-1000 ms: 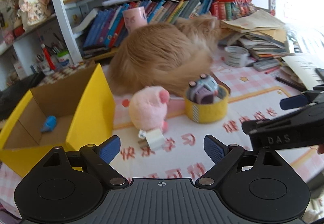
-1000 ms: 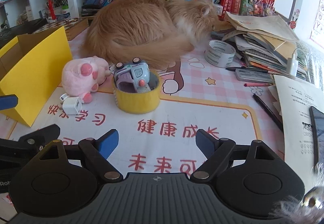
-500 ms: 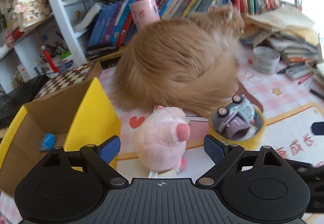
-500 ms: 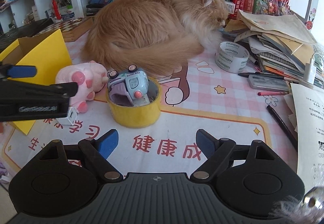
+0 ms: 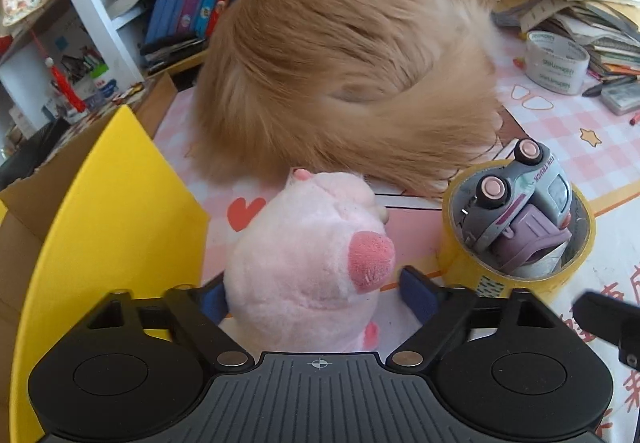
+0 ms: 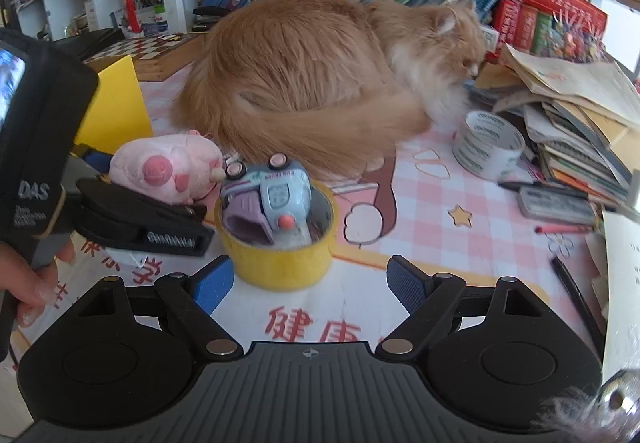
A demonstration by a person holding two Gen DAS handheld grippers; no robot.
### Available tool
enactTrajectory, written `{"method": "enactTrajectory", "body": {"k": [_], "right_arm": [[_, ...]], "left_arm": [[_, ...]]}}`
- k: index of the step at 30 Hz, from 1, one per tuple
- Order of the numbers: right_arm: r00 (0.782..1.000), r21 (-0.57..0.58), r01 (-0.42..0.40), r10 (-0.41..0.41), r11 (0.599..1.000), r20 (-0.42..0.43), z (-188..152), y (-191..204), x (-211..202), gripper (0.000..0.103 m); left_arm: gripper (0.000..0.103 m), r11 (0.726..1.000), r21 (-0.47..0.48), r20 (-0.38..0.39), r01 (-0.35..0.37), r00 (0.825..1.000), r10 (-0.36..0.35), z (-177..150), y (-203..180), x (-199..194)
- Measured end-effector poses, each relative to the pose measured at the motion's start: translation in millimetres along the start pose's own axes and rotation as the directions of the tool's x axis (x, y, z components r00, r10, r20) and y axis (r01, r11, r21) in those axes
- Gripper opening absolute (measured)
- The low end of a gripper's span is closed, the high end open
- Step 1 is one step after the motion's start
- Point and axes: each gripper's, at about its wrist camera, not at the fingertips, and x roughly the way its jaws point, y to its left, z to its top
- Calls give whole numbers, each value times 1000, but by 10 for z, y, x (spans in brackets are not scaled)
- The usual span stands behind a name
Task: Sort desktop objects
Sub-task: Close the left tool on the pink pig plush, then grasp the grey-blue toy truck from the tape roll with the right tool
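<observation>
A pink plush pig (image 5: 304,255) lies on the pink desk mat, right of the yellow cardboard box (image 5: 100,243). My left gripper (image 5: 316,295) straddles the pig, jaws closing; the right pad (image 5: 416,295) still stands a little off the plush. In the right wrist view the pig (image 6: 168,163) sits between the left gripper's fingers (image 6: 140,219), held by a hand. A toy truck (image 6: 276,199) stands nose-down inside a yellow tape roll (image 6: 280,263). My right gripper (image 6: 310,283) is open just in front of that roll, holding nothing.
A ginger cat (image 6: 304,83) lies curled behind the toys. A white tape roll (image 6: 486,147), pens and a pile of books and papers (image 6: 568,115) fill the right side. Bookshelves stand at the back. The yellow box (image 6: 116,103) is at the left.
My left gripper has moved forward and down onto the plush pig and its jaws have narrowed around it. The right gripper has drifted a little closer to the yellow tape roll.
</observation>
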Motion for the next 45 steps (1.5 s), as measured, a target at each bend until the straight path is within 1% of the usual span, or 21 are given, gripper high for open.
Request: {"method": "enactTrajectory", "body": {"k": [1, 2, 4, 7, 10, 12, 15, 20, 23, 26, 29, 31, 32, 33, 37, 39, 42, 45], "right_arm": [[1000, -6, -3, 3, 1000, 6, 20, 4, 17, 83], [1000, -12, -7, 8, 1000, 11, 41, 8, 33, 83], [1000, -23, -16, 16, 1000, 19, 80, 26, 63, 83], [999, -46, -32, 33, 998, 28, 130, 68, 111, 83], [998, -63, -46, 48, 997, 32, 172, 117, 173, 83], [998, -64, -52, 54, 997, 33, 201, 141, 223, 83], [997, -62, -60, 62, 996, 34, 239, 164, 300, 82], [996, -29, -82, 83, 996, 30, 303, 144, 377, 78], [996, 16, -85, 84, 996, 40, 328, 92, 371, 70], [996, 25, -83, 82, 996, 32, 334, 82, 391, 70], [996, 16, -85, 85, 996, 11, 336, 120, 428, 70], [997, 7, -75, 75, 997, 14, 324, 151, 442, 69], [997, 3, -78, 78, 997, 16, 321, 162, 444, 61], [995, 9, -97, 96, 995, 13, 321, 162, 445, 61], [996, 23, -92, 92, 995, 13, 329, 146, 419, 60], [995, 37, -93, 92, 995, 37, 329, 121, 354, 60], [994, 28, -88, 86, 996, 74, 343, 113, 221, 60], [992, 26, -93, 91, 995, 90, 325, 113, 95, 60]], "left_arm": [[67, 1000, -2, 3, -10, 1000, 10, 6, 11, 8], [64, 1000, -16, 6, 1, 1000, -1, 9, 42, -8], [62, 997, -68, 31, 28, 999, -26, 14, 124, -93], [60, 992, -122, 88, 34, 996, -23, 15, 214, -308], [60, 980, -185, 142, 76, 989, -50, -12, 311, -586], [60, 975, -202, 169, 95, 984, -61, -55, 354, -757], [60, 972, -206, 189, 110, 979, -71, -185, 380, -988], [60, 972, -206, 178, 114, 981, -77, -425, 409, -1253], [60, 972, -215, 154, 96, 986, -64, -580, 420, -1345], [60, 963, -245, 134, 108, 988, -76, -710, 418, -1415], [61, 965, -241, 133, 100, 989, -70, -741, 409, -1437], [61, 963, -251, 148, 96, 987, -60, -760, 432, -1466], [61, 961, -260, 153, 96, 987, -58, -762, 448, -1478], [61, 960, -265, 155, 95, 986, -54, -773, 455, -1488], [61, 955, -283, 148, 92, 988, -51, -810, 482, -1495], [61, 954, -285, 148, 94, 988, -53, -818, 489, -1501], [61, 954, -282, 155, 103, 986, -61, -824, 493, -1515], [61, 955, -271, 164, 120, 984, -77, -836, 486, -1526]]}}
